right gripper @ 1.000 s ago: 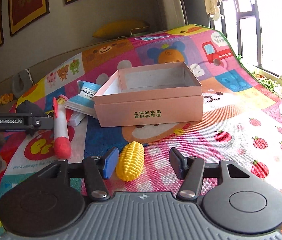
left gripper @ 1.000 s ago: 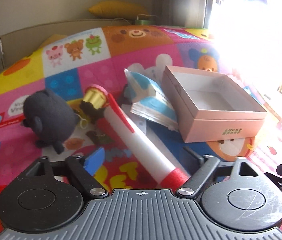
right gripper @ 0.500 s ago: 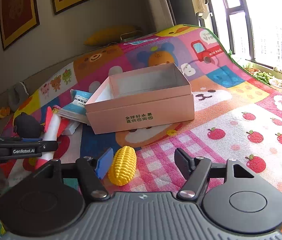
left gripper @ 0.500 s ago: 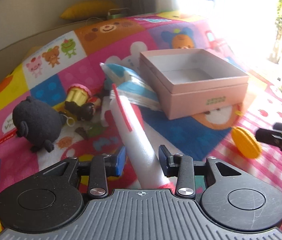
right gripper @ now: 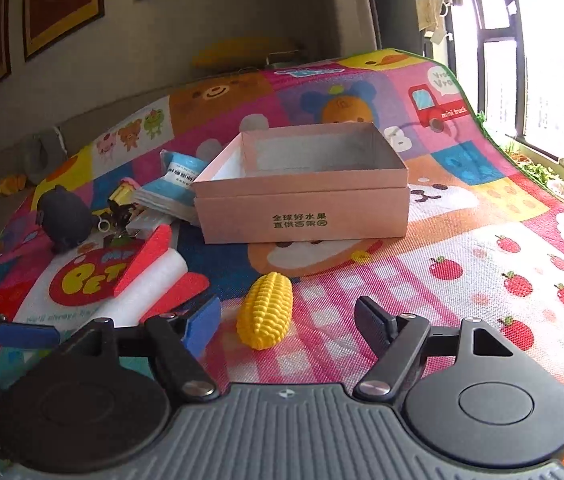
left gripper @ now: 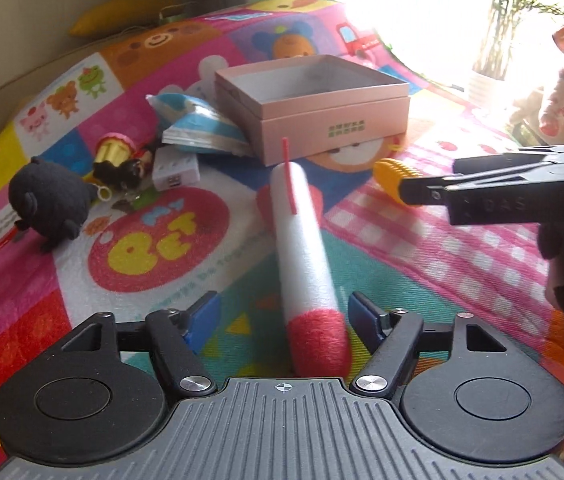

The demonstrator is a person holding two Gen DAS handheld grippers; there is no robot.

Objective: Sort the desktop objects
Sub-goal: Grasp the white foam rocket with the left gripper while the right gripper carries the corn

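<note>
- Foam rocket (left gripper: pixel 302 240): lies on the play mat (left gripper: pixel 142 288), long axis running 12 to 6 o'clock, red nose nearest you.
- Your left gripper (left gripper: pixel 282 316): jaws have just been opening, now apart, straddling the nose without touching it.
- Toy corn (right gripper: pixel 267 310): at 12 o'clock from your right gripper (right gripper: pixel 288 320), jaws apart, just opening.
- Pink box (right gripper: pixel 302 188): open, beyond both at 12 o'clock.

A cartoon play mat (right gripper: pixel 482 280) in bright patchwork squares covers the surface, printed with bears, a frog, a pig, a red mini truck and rows of apples on the right. At its far edge lies a yellow cushion (right gripper: pixel 242 54), against a grey wall hung with gold-framed pictures (right gripper: pixel 62 0). On the right, a window (right gripper: pixel 554 60) glares white, laundry (right gripper: pixel 434 4) hanging beside it. A potted palm (left gripper: pixel 522 20) stands in the far right of the left view.
</note>
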